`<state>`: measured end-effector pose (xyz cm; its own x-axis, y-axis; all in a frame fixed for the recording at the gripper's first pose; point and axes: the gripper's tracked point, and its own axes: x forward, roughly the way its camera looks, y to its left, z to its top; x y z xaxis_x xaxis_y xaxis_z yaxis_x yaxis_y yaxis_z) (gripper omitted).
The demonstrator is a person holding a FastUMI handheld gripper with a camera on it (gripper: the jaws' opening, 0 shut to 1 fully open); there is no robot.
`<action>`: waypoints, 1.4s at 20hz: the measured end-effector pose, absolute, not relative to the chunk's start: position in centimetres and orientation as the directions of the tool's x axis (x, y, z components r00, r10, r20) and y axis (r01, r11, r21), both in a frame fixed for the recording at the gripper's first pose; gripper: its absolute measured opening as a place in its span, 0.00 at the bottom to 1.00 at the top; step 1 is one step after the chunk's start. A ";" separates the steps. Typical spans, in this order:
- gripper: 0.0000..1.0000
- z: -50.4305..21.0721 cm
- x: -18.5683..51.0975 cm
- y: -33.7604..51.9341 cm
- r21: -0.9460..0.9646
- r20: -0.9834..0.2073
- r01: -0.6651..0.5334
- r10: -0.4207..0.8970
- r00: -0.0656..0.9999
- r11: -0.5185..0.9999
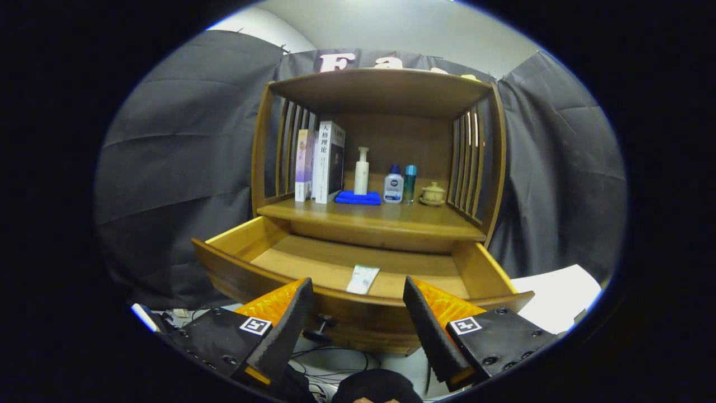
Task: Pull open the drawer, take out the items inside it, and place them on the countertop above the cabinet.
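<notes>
The wooden drawer (263, 263) of the cabinet stands pulled out towards me. A small pale tube (362, 279) lies flat on the drawer floor near the front wall, just beyond the gap between my fingers. My gripper (358, 288) is open, fingers spread wide above the drawer's front panel, holding nothing. The dark round knob (323, 324) sticks out of the front panel, below and between the fingers. Above the drawer is the countertop (386, 219), a wooden shelf board.
On the countertop stand two books (321, 162), a white pump bottle (362, 170) on a blue folded cloth (358, 197), two small bottles (400, 184) and a lidded cup (433, 194). Slatted side walls flank it. Cables lie on the floor below; a white sheet (559, 294) lies at the right.
</notes>
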<state>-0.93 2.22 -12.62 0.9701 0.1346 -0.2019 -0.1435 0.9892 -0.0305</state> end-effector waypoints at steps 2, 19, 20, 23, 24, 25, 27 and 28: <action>1.00 -11.3 0.2 1.7 -0.042 -0.204 -0.141 0.130 0.970 0.989; 0.98 -14.3 11.8 4.9 -0.064 -0.583 -0.298 0.207 0.785 0.952; 0.98 -15.0 12.2 5.2 -0.038 -0.614 -0.303 0.217 0.759 0.952; 0.98 -16.7 13.0 5.5 0.011 -0.696 -0.306 0.227 0.681 0.952; 0.98 -17.5 13.3 5.9 0.031 -0.723 -0.309 0.235 0.650 0.950; 0.98 -18.0 13.6 6.1 0.044 -0.742 -0.305 0.235 0.628 0.951; 0.98 -18.9 13.8 6.4 0.064 -0.775 -0.301 0.238 0.585 0.951; 0.98 -19.4 14.0 6.5 0.074 -0.788 -0.294 0.237 0.568 0.953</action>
